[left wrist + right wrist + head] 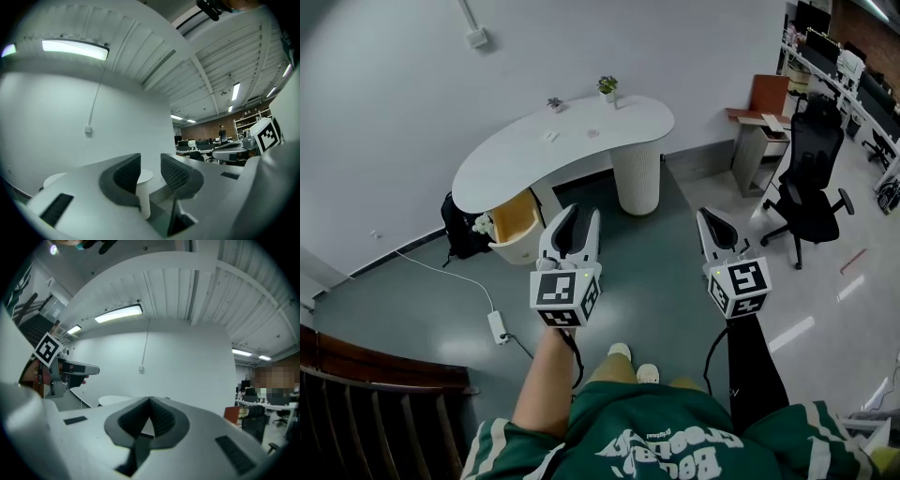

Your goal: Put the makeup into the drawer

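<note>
Open-plan office, swivel chair (811, 173), monitor-lined desks (848, 80)

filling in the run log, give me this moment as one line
stage: pre-pick | left gripper: open, empty | right gripper: shut, empty | drawer: open | white desk: ahead, not reached

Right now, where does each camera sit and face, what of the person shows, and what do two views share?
Head view: on the head, facing steeply down at floor and white table; shows left gripper, right gripper, forearm, shoes.
Left gripper view: on that gripper, level along parted jaws toward the wall.
Right gripper view: likewise, jaws closed.
Shared: white table.
</note>
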